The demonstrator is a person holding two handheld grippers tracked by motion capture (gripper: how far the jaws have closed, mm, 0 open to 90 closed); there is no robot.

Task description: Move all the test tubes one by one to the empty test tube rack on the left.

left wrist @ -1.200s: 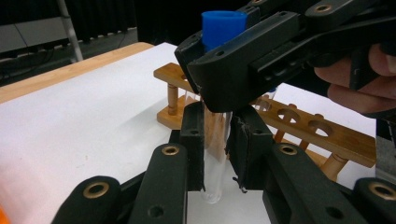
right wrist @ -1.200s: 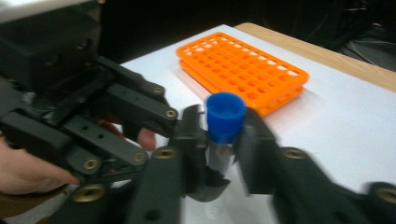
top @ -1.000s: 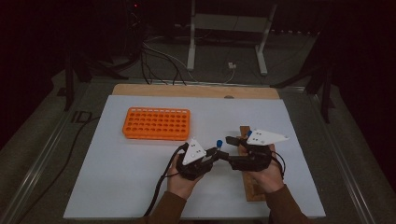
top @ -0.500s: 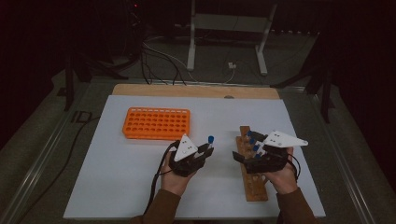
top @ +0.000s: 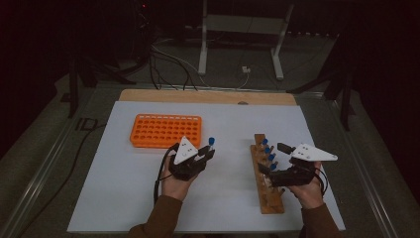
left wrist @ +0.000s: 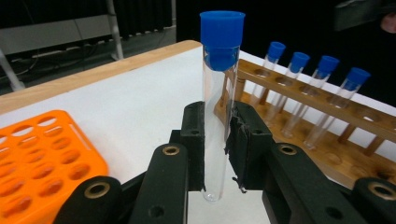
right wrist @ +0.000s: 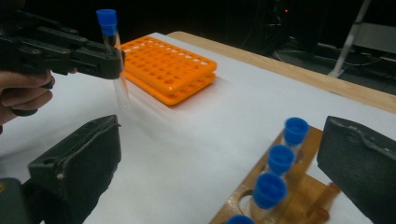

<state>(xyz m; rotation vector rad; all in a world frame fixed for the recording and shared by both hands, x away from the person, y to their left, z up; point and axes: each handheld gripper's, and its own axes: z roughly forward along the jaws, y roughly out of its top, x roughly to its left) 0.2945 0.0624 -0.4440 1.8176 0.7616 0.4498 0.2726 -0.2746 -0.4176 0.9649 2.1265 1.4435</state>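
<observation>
Now we hold a blue-capped test tube [left wrist: 219,93] upright in our left gripper [top: 204,157], its jaws pinching the clear glass below the cap, lifted above the white desk [top: 99,198] between the orange tube rack [top: 166,131] and the wooden rack [top: 267,193]. Our right gripper [top: 271,173] hovers over the wooden rack, jaws spread wide and empty, with four capped tubes [right wrist: 280,158] standing in the holes just below.

Brown sleeves [top: 159,218], black grippers, brass screws [left wrist: 171,150]
</observation>
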